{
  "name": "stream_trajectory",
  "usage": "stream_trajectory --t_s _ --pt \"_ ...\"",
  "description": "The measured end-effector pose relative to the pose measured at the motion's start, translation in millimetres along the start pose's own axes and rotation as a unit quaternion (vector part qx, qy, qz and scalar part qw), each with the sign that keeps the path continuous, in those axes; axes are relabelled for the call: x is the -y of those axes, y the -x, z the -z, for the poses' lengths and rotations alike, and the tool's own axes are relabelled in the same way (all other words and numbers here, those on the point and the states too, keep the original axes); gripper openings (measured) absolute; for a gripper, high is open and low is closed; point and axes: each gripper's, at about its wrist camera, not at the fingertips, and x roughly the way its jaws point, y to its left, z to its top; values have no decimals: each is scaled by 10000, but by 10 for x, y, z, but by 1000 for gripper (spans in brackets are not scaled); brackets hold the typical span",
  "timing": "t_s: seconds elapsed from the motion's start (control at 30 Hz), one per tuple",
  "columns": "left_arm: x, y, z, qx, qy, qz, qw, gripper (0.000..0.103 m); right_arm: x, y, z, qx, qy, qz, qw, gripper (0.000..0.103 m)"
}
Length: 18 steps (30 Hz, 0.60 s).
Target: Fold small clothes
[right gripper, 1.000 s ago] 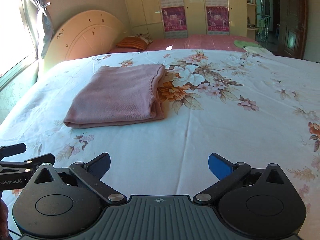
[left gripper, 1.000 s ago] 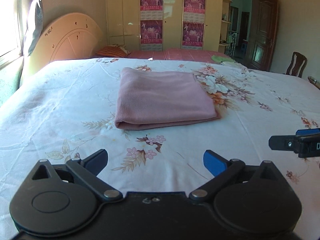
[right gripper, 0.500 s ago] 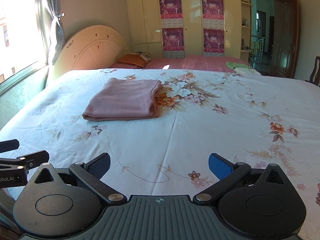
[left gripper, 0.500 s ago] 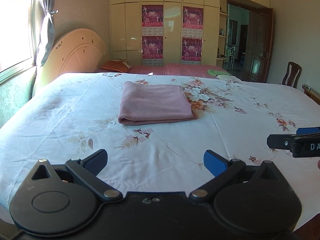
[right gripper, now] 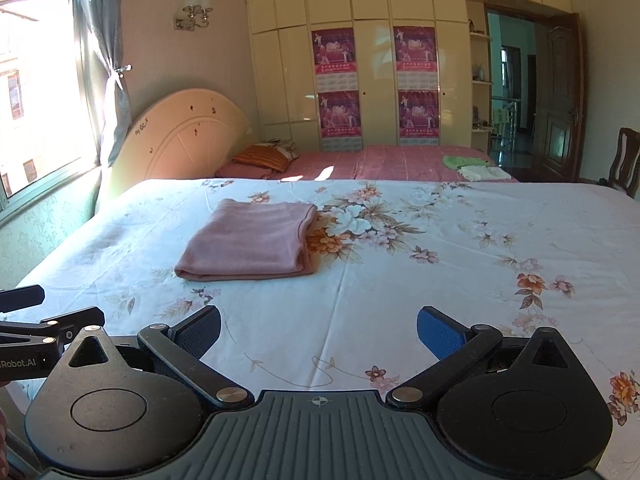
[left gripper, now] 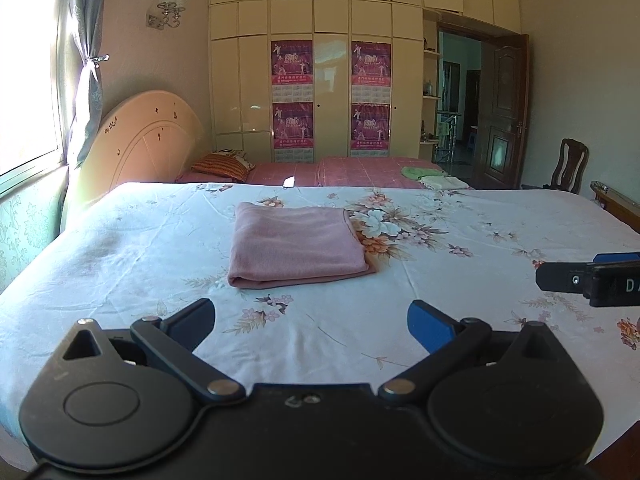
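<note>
Pink garment (left gripper: 297, 246) lies folded on bedsheet (left gripper: 440, 280) — both hand-held grippers empty.

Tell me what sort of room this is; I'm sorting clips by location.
A home bedroom, most likely: a bed with a floral sheet and a curved headboard, a built-in wardrobe, and a folded pink garment.

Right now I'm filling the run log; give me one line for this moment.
cloth: folded, on bed | left hand-held gripper: open, empty | right hand-held gripper: open, empty
</note>
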Motion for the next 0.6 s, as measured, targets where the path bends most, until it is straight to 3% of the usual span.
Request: stream_trajectory --t_s 0.6 --pt "-56 60 -20 69 49 53 9999 103 -29 64 -20 76 1 -19 10000 103"
